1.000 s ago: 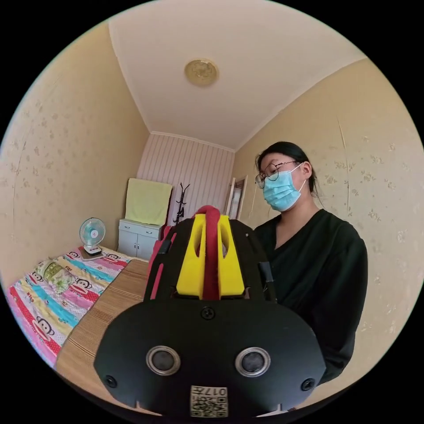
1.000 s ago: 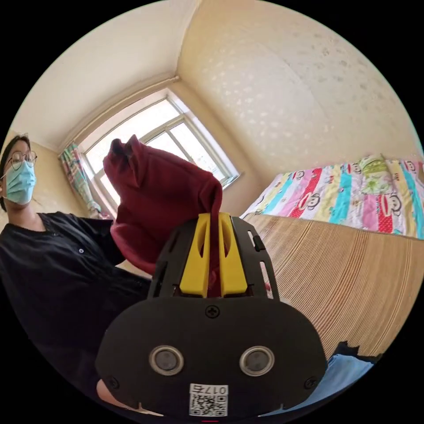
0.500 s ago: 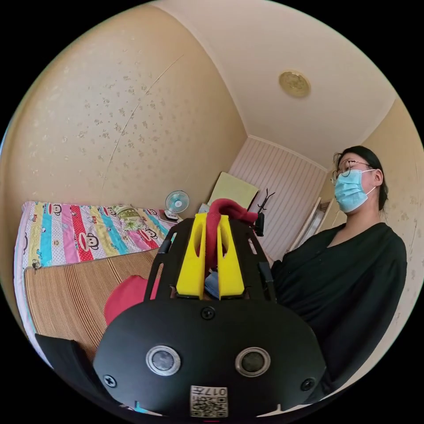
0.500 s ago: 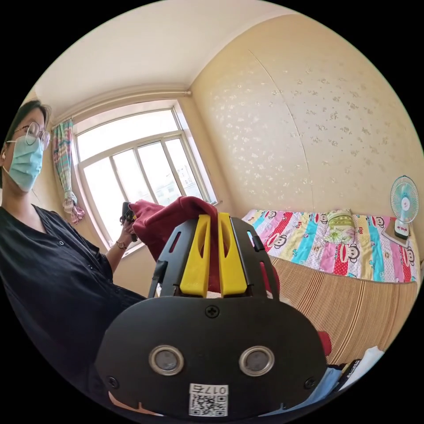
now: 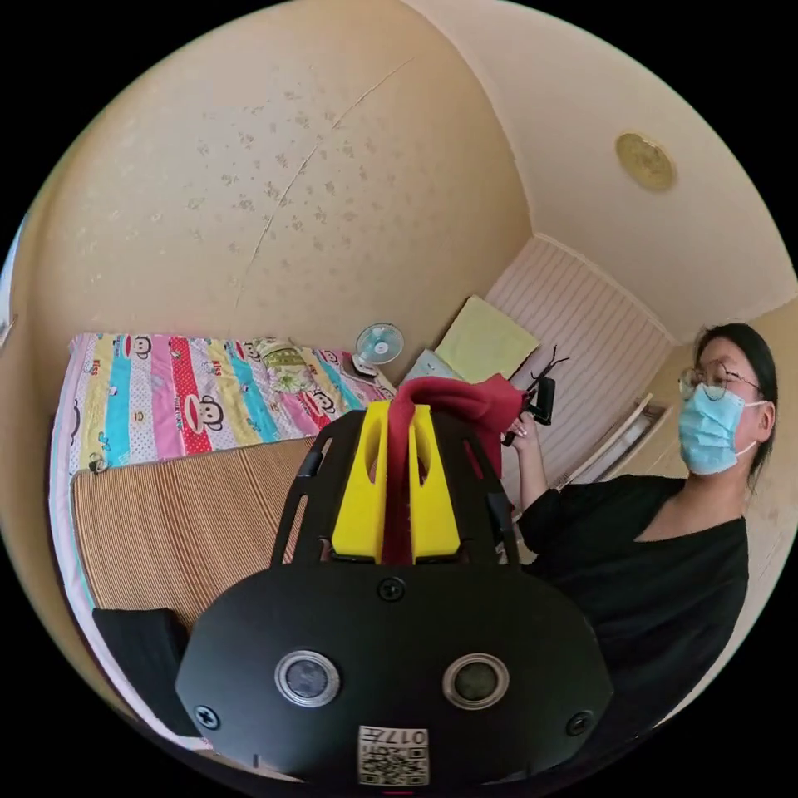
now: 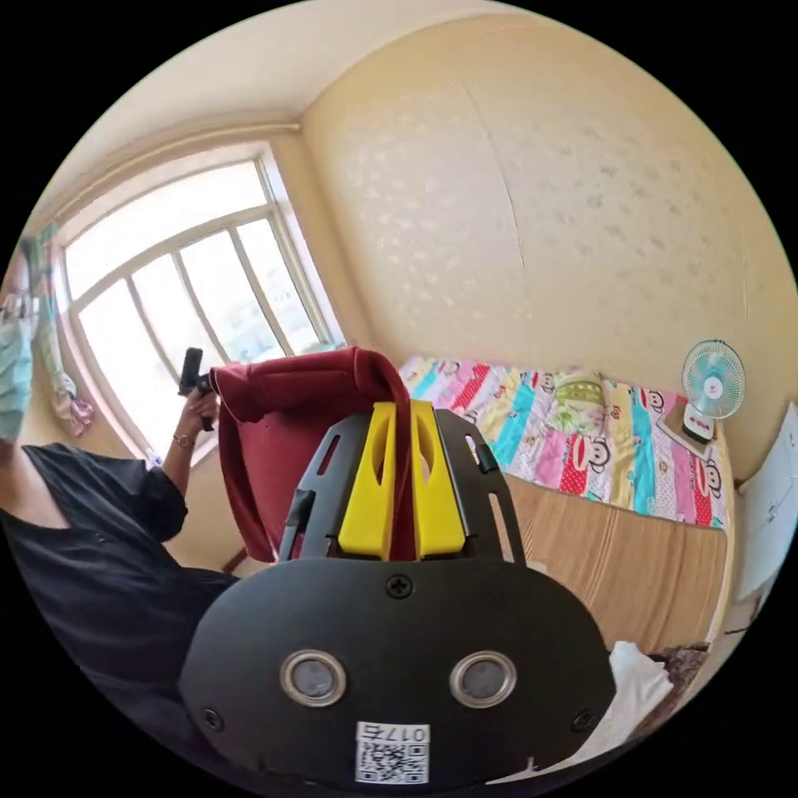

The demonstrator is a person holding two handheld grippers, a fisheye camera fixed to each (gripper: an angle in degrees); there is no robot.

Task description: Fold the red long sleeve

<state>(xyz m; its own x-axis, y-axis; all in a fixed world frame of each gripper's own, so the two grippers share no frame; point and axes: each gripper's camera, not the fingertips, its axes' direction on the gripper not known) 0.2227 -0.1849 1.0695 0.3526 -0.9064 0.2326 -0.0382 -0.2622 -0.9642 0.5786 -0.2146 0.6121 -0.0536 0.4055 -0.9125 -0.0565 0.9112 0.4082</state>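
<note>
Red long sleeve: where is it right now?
The red long sleeve hangs in the air above the striped mat, stretched between the right gripper and the left gripper, both clamped on its cloth.

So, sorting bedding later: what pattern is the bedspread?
Bright multicolour stripes with cartoon monkey faces on the bedspread, clearest in the left gripper view.

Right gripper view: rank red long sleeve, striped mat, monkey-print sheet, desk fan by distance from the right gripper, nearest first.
1. red long sleeve, pinched in the right gripper.
2. striped mat, on the bed just beyond the jaws.
3. monkey-print sheet, past the mat toward the wall.
4. desk fan, at the sheet's far end.
</note>
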